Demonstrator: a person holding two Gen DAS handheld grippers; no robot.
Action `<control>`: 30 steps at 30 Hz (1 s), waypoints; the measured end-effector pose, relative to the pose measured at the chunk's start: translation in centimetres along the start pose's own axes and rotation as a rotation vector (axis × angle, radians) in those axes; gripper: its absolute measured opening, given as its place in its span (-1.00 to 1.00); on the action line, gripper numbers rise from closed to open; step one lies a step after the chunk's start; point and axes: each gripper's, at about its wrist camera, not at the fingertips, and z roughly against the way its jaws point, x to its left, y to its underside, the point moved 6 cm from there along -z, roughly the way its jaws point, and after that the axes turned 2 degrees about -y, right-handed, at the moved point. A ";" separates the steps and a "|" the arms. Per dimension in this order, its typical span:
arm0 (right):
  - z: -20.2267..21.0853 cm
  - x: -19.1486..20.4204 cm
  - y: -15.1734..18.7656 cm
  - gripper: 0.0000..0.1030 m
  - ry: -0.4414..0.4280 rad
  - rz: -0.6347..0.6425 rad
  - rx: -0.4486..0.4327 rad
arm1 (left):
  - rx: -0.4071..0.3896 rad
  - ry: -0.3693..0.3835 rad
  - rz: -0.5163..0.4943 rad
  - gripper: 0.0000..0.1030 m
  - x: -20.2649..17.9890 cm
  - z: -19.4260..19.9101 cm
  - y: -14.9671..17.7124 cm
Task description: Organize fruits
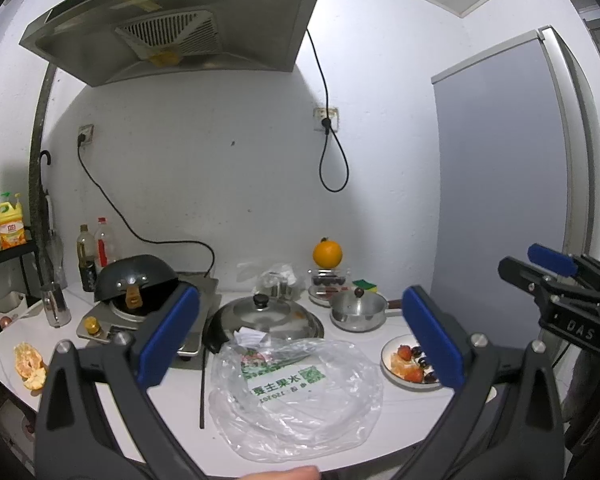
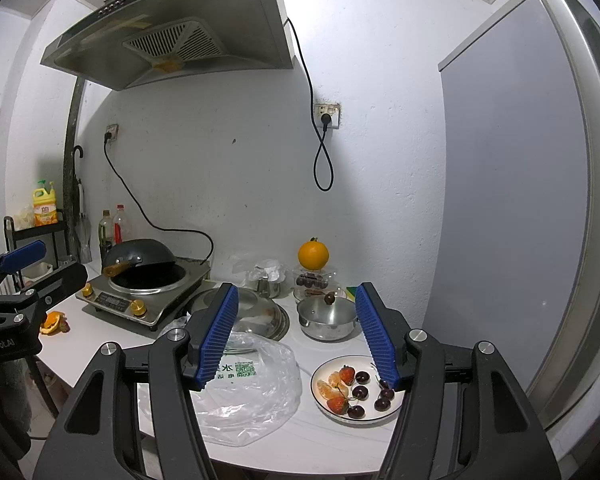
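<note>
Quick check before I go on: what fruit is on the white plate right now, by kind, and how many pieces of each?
On the white plate:
Strawberries: 2
Dark cherries: 6, one partly behind the right gripper's finger
Peeled orange segments: 2, as far as I can separate them
Total: 10

Plate [image 2: 358,420]: set right of the bag [image 2: 246,396], fruit held in it.
Pot [image 2: 327,319]: placed behind the plate.
Orange [image 2: 313,255]: perched behind the pot.
Stove [image 2: 140,294]: placed left, wok [image 2: 138,255] tilted on it.
</note>
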 end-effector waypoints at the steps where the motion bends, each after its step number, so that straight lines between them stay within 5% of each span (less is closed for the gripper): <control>1: 0.0 0.0 0.0 0.25 0.000 0.000 0.000 | 0.000 0.000 0.000 0.99 0.0 0.0 0.0; 30: -0.1 -0.7 0.1 0.25 0.011 0.002 -0.002 | 0.010 0.026 -0.018 0.99 -0.9 -0.1 0.4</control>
